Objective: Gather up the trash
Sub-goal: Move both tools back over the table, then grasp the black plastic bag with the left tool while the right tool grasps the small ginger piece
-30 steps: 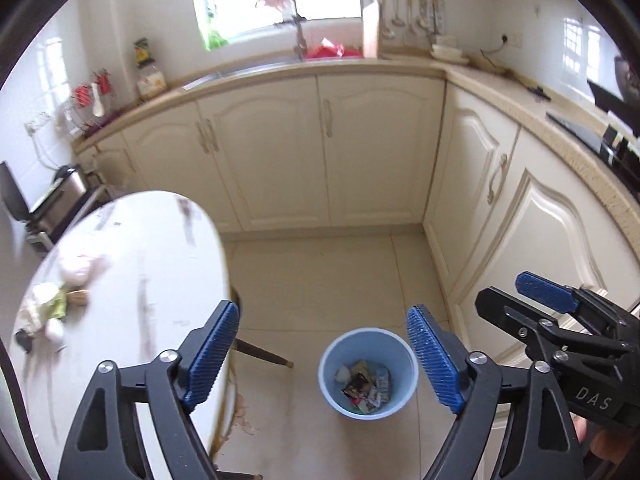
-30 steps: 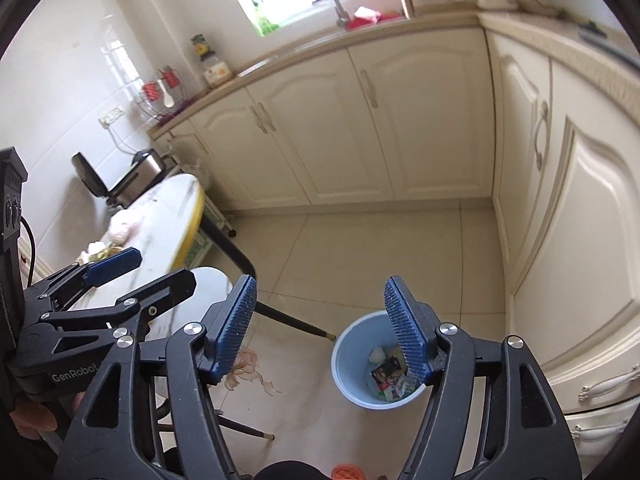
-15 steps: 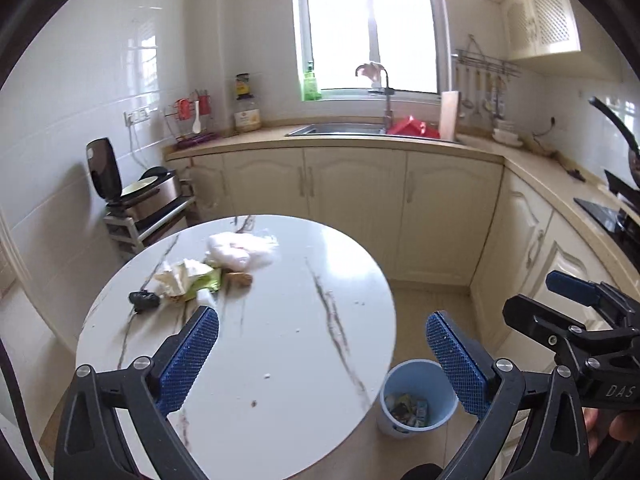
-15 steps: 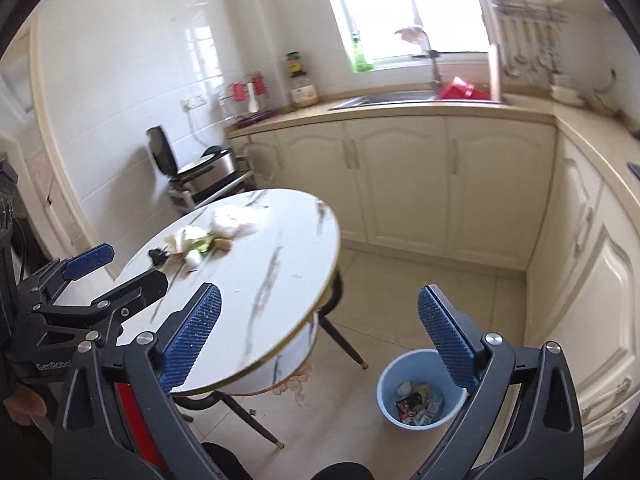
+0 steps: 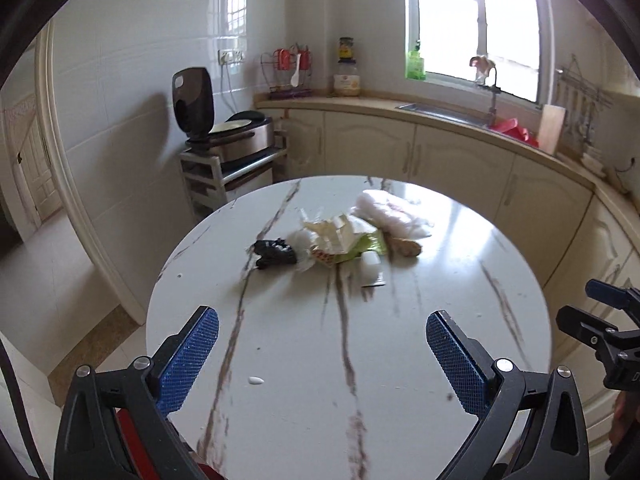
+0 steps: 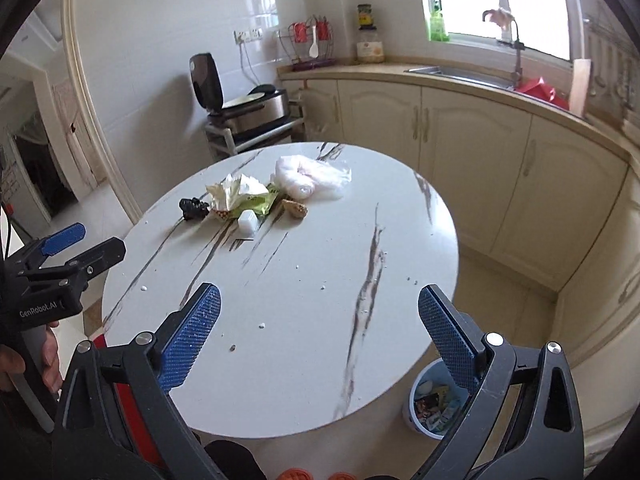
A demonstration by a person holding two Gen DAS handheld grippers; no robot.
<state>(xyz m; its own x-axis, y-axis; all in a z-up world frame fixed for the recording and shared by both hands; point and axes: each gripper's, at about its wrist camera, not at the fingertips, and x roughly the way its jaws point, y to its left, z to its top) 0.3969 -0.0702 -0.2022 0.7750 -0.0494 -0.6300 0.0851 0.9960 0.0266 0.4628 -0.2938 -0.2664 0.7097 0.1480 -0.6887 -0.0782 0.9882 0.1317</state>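
Both grippers have their blue pads wide apart and hold nothing: the left gripper (image 5: pixel 322 354) and the right gripper (image 6: pixel 319 336) sit low in their frames over the round marble table (image 6: pixel 320 360). A trash pile (image 5: pixel 340 240) lies mid-frame; the blue bin (image 6: pixel 434 404) is lower right.

One round table (image 6: pixel 304 320), one blue bin (image 6: pixel 416 412), one trash heap (image 6: pixel 256 196), two grippers (image 5: pixel 322 352) (image 6: pixel 318 330)

glossy marble-look table (image 6: pixel 400 240); crumpled paper tissue (image 6: pixel 234 192); clear plastic bag (image 6: pixel 312 178); blue plastic bin (image 6: pixel 416 420)
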